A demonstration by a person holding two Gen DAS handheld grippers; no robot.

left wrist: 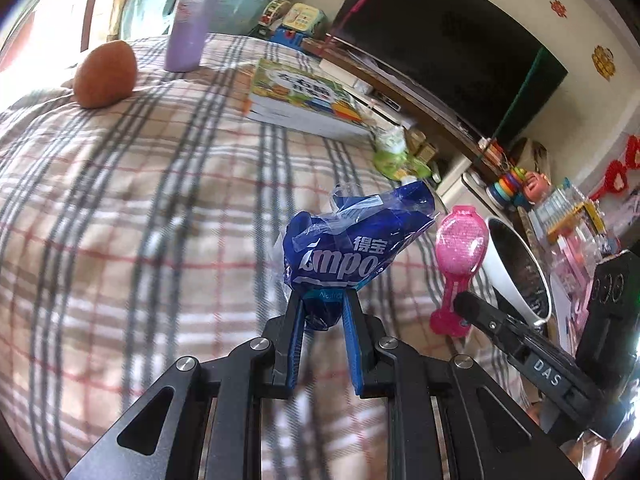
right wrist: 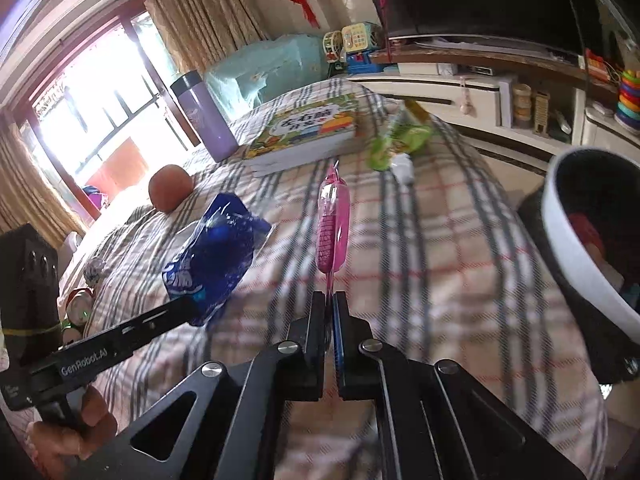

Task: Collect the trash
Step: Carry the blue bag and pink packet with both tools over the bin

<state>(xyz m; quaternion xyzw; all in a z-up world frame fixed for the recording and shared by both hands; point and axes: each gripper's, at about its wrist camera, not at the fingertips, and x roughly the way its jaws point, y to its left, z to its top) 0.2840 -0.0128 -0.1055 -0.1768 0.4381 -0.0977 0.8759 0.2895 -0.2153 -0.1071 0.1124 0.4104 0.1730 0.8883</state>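
My left gripper (left wrist: 323, 300) is shut on a crumpled blue tissue wrapper (left wrist: 352, 248) and holds it above the plaid cloth; the wrapper also shows in the right wrist view (right wrist: 218, 252). My right gripper (right wrist: 331, 300) is shut on the thin handle of a pink plastic package (right wrist: 334, 232), held upright; it also shows in the left wrist view (left wrist: 460, 256). A white bin with a dark inside (right wrist: 576, 240) is at the right, close to both grippers, and shows in the left wrist view (left wrist: 516, 268). A green wrapper (right wrist: 396, 140) lies further off by the cloth's far edge.
On the plaid cloth (left wrist: 140, 208) lie a colourful book (left wrist: 304, 100), a purple flask (left wrist: 192, 20) and a brown round object (left wrist: 106, 74). A TV (left wrist: 448, 40) on a shelf unit with toys stands behind. A window (right wrist: 92, 120) is at the left.
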